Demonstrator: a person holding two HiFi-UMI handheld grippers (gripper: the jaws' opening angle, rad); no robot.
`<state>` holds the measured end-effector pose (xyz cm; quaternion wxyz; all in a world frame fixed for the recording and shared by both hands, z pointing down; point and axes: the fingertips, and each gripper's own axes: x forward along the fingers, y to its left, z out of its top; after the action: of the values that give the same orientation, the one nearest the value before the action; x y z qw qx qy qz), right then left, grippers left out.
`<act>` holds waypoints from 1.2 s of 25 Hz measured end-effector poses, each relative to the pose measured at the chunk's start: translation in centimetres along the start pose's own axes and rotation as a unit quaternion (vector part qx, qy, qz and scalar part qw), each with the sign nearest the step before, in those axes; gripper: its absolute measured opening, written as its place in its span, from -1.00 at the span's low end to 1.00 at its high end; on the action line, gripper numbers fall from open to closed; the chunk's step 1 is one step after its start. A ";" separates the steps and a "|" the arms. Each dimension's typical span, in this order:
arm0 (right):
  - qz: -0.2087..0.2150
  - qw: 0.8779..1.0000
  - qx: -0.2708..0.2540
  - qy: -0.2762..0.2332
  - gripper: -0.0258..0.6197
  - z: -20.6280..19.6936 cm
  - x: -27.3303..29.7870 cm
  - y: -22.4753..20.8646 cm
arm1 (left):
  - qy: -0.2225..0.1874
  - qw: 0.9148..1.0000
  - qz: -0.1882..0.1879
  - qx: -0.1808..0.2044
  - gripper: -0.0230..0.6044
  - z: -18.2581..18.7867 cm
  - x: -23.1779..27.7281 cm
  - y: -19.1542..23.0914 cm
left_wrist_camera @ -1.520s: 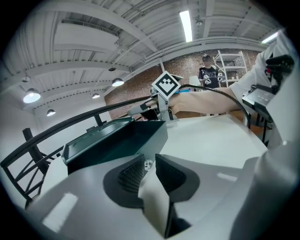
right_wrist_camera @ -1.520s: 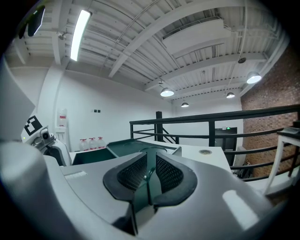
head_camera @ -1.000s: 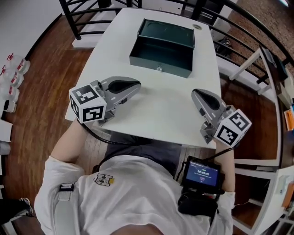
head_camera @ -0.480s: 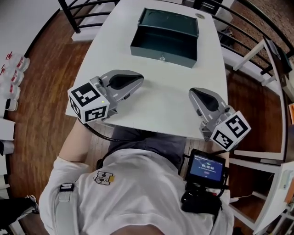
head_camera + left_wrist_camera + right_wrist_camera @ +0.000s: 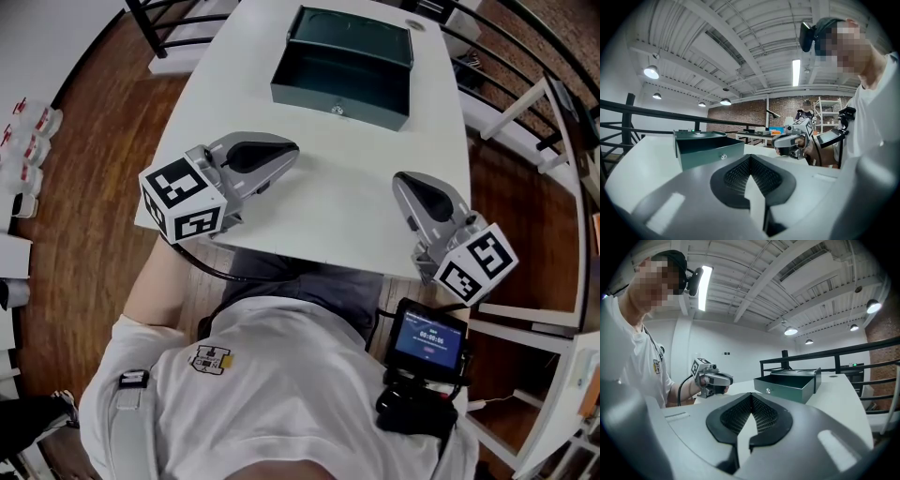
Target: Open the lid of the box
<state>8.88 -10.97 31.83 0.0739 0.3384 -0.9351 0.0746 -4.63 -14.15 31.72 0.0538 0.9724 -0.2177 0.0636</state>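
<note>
Box (image 5: 339, 94) is sitting at the far end of the white table (image 5: 328, 211), with its lid (image 5: 356, 36) already swung back, so the task is looking finished. Both grippers are hovering over the table's near edge, well apart from the box, probably because nothing needs gripping now. The left gripper (image 5: 286, 157) and right gripper (image 5: 403, 187) are each showing 2 jaws clenched together on nothing.
</note>
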 end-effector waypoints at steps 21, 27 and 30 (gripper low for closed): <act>0.002 1.000 -0.001 0.001 -0.92 0.1 0.0 0.0 | 0.003 1.000 0.003 -0.003 -0.93 0.2 0.0 -0.1; 0.001 1.000 -0.001 0.001 -0.92 0.1 0.0 0.1 | 0.004 1.000 0.003 -0.003 -0.93 0.1 0.0 -0.1; 0.001 1.000 -0.002 0.001 -0.92 0.0 0.0 0.0 | 0.003 1.000 0.003 -0.003 -0.93 0.1 0.0 -0.1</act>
<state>8.86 -10.96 31.78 0.0752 0.3370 -0.9356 0.0736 -4.60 -14.11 31.58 0.0570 0.9714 -0.2206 0.0662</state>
